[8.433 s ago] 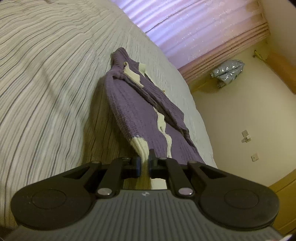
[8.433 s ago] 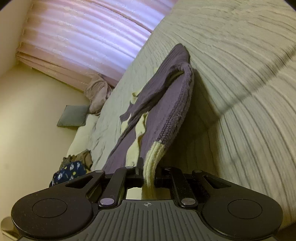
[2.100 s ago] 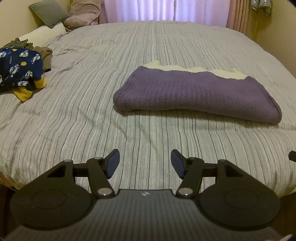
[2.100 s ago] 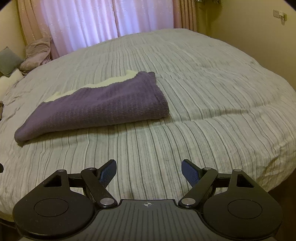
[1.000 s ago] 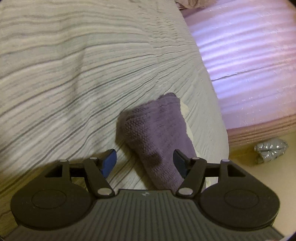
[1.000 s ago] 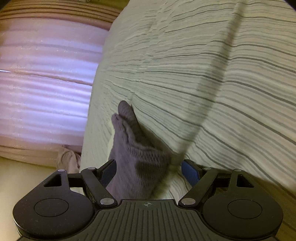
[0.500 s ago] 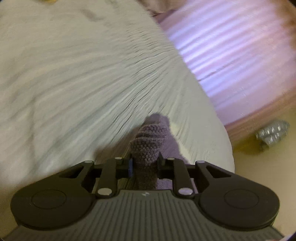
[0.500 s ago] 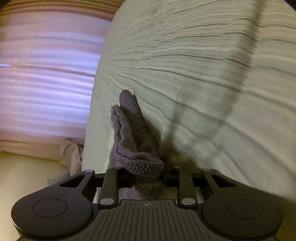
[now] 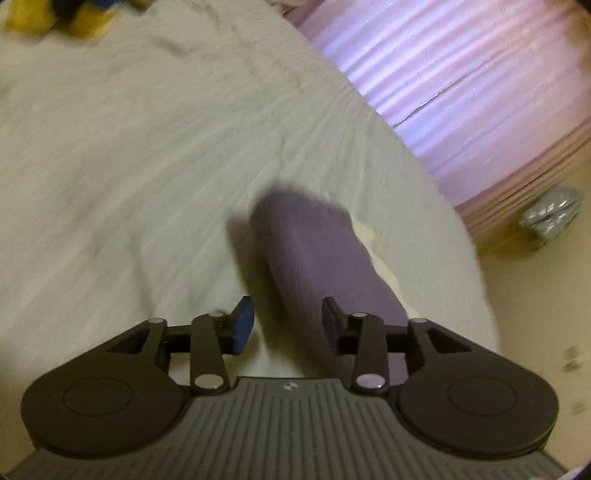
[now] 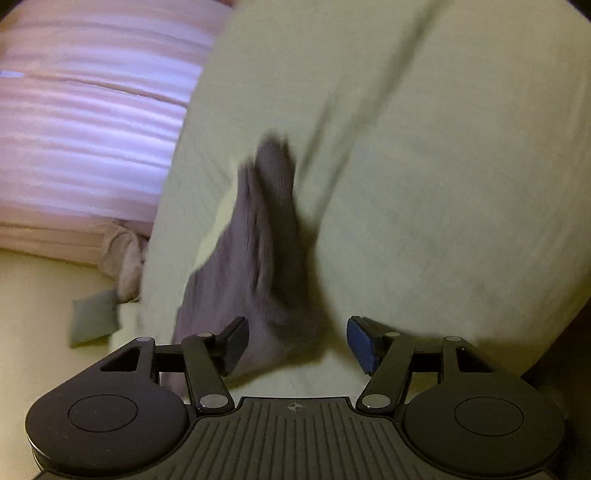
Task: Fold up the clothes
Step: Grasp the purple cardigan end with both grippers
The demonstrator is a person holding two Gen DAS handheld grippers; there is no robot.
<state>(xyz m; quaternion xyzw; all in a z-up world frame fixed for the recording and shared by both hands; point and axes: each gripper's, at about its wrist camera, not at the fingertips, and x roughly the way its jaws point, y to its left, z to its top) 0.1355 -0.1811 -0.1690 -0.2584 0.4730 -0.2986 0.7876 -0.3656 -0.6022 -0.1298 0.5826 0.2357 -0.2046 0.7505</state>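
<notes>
Both views are smeared by motion, so fine detail is lost. In the left wrist view the left gripper sits low in the frame with its jaws partly apart and opening; the near end of the folded purple sweater lies in the gap between them, but neither blue pad appears to press on it, so nothing is gripped. The sweater runs from the lower middle of the frame up toward the centre, resting on the pale bedspread, with a cream edge showing along its right side. Pink curtains fill the upper right, a silvery bundle sits at the right edge, and a blur of yellow and dark clothes shows in the upper left corner. In the right wrist view the right gripper also sits low in the frame, its jaws wider apart and opening; the sweater rises from between them toward the centre, lying closer to the left finger, and the pads do not clamp it. The bedspread covers the right and upper part of the frame, curtains fill the upper left, and a grey pillow lies at the left edge, beside a pinkish bundle.
</notes>
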